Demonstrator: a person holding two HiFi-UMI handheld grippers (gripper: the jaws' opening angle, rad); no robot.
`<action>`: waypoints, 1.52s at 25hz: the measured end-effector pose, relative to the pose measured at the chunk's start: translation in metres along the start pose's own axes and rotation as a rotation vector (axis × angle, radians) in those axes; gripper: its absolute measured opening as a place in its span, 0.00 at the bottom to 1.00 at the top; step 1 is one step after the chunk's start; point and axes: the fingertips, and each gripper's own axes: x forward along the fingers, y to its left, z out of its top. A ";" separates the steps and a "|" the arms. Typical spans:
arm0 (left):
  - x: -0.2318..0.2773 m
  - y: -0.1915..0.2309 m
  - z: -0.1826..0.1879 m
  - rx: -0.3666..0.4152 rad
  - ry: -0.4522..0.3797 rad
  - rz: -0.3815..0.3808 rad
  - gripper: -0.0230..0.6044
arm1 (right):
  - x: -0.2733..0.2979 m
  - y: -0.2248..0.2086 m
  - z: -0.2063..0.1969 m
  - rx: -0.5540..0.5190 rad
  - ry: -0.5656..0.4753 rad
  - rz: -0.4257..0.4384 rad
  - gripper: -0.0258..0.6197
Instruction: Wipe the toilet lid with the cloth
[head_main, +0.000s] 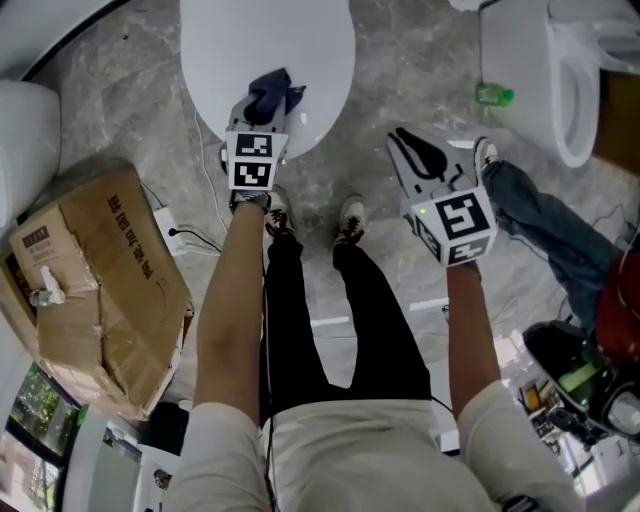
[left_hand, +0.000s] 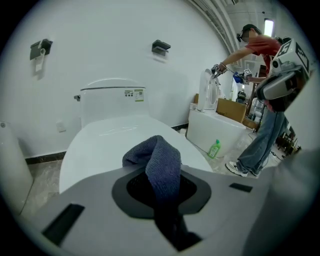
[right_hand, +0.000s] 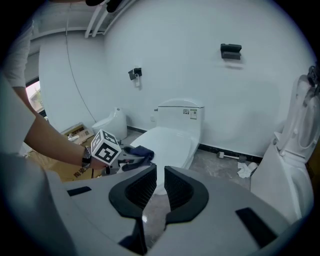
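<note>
The white toilet lid (head_main: 265, 45) is down, at the top centre of the head view. My left gripper (head_main: 267, 108) hangs over the lid's near edge, shut on a dark blue cloth (head_main: 272, 92). In the left gripper view the cloth (left_hand: 161, 162) bunches up out of the jaws, above the lid (left_hand: 107, 140). My right gripper (head_main: 418, 155) hovers over the floor to the right of the toilet. Its jaws (right_hand: 160, 187) stand a narrow gap apart with nothing between them. The right gripper view shows the lid (right_hand: 167, 142), the left gripper (right_hand: 125, 159) and the cloth (right_hand: 141, 151).
A cardboard box (head_main: 95, 280) lies on the floor at left. A second toilet (head_main: 560, 70) stands at right, with a green bottle (head_main: 493, 95) beside it. Another person's jeans leg (head_main: 550, 230) is close to my right gripper. The cistern (left_hand: 112, 102) backs onto the wall.
</note>
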 end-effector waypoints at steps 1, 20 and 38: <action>0.003 -0.011 -0.001 0.000 0.003 -0.010 0.11 | -0.005 -0.003 -0.002 -0.003 -0.004 -0.003 0.14; -0.048 -0.064 -0.062 -0.013 0.023 -0.042 0.11 | -0.035 0.019 -0.031 -0.035 -0.010 0.027 0.14; -0.188 0.006 -0.022 -0.049 -0.062 0.086 0.11 | -0.082 0.083 0.068 -0.092 -0.053 0.099 0.14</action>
